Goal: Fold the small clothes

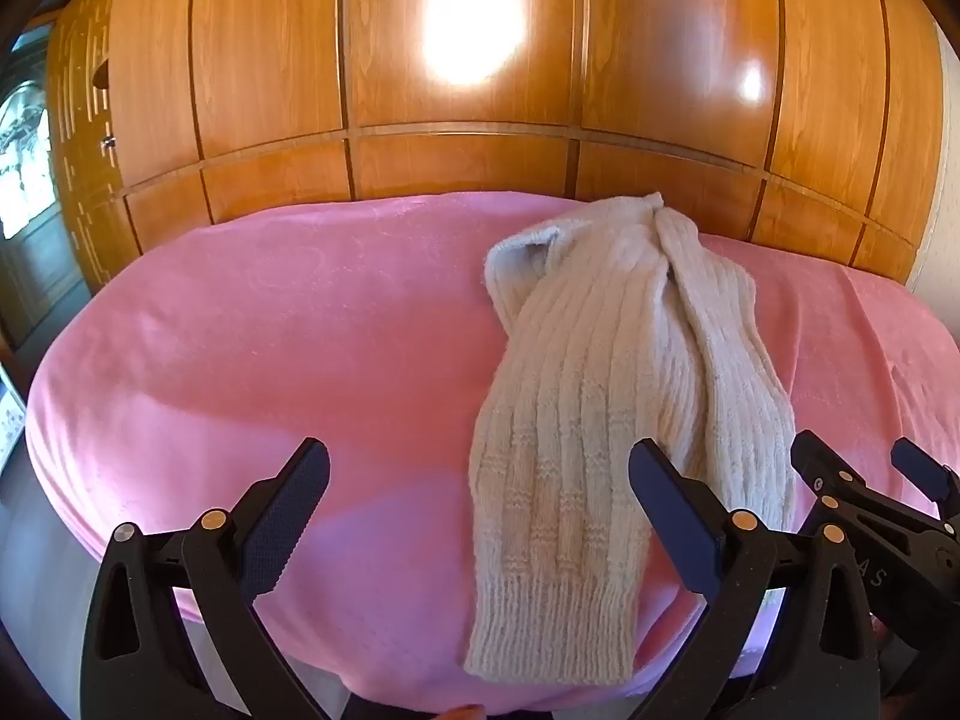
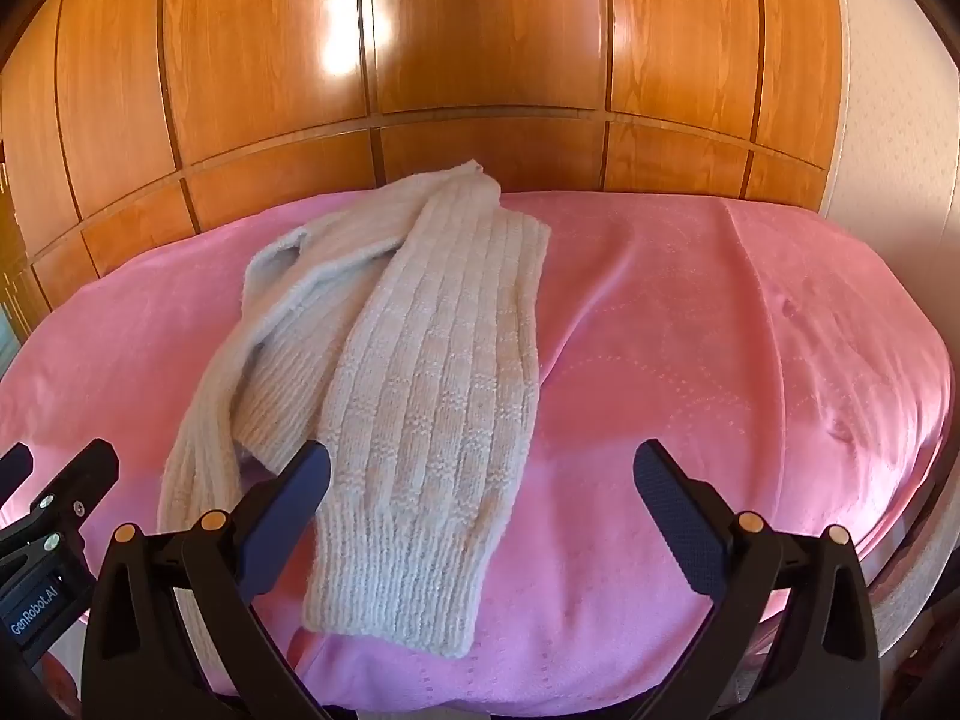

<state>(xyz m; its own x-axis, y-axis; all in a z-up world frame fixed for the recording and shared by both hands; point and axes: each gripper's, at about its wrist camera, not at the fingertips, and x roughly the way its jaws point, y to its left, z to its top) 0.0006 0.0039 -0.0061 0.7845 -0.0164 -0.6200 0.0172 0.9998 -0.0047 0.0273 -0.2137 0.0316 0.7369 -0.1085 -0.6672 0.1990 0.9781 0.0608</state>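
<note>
Left wrist view shows your left gripper point(image 1: 480, 480) spread wide with nothing in it, hovering over the near edge of the pink blanket point(image 1: 240, 348). The cream knitted garment point(image 1: 600, 390) lies flat on the blanket, its two long ribbed parts crossing at the far end, near the wooden wardrobe point(image 1: 456, 90). Your right gripper point(image 2: 480, 480) is equally wide and empty, above the garment's near hem.

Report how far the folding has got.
Done: nothing visibly folded; the cream ribbed knitted garment lies rumpled on the pink blanket. In hand: nothing; the left claw and right claw both hover open. Left: all the folding.
</note>
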